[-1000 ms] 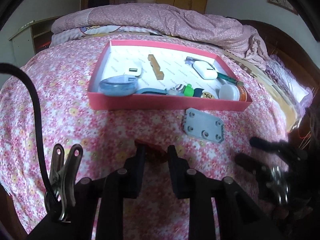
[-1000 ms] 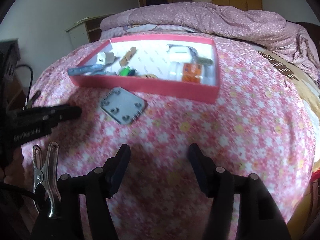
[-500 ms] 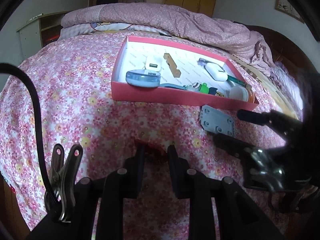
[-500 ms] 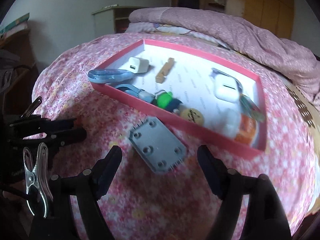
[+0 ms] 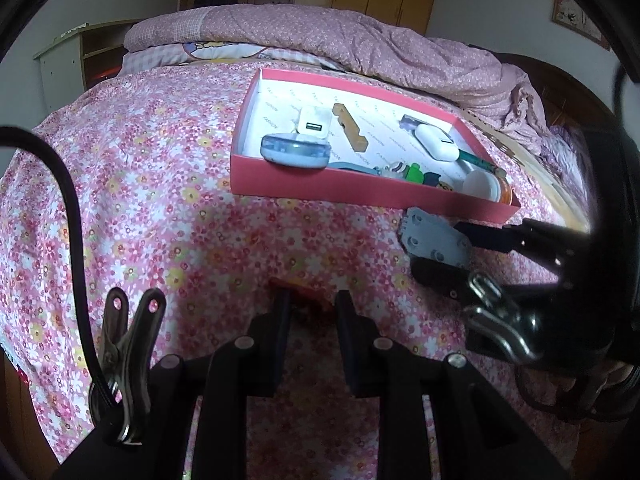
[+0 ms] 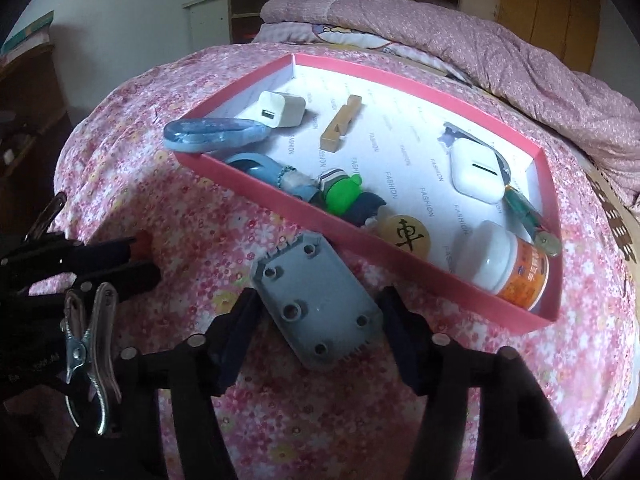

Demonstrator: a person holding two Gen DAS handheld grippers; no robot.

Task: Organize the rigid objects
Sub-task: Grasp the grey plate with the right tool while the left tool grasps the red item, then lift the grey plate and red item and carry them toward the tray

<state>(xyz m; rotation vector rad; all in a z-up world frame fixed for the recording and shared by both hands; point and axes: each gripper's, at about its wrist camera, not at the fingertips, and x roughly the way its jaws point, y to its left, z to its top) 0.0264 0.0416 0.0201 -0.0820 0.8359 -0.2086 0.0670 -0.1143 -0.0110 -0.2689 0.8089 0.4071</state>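
A grey plastic plate with round holes lies on the flowered bedspread just in front of the pink tray; it also shows in the left wrist view. My right gripper is open, one finger on each side of the plate. My left gripper is shut on a small red-orange object, mostly hidden between the fingers, low over the bedspread. The tray holds a white charger, a wooden piece, a white earbud case, a bottle and other small things.
A blue round case rests across the tray's near-left corner. A rumpled pink quilt lies behind the tray. A wooden cabinet stands left of the bed. The left gripper shows at the left of the right wrist view.
My right gripper has moved forward and left to straddle the grey plate. My left gripper stayed shut and shifted a little left.
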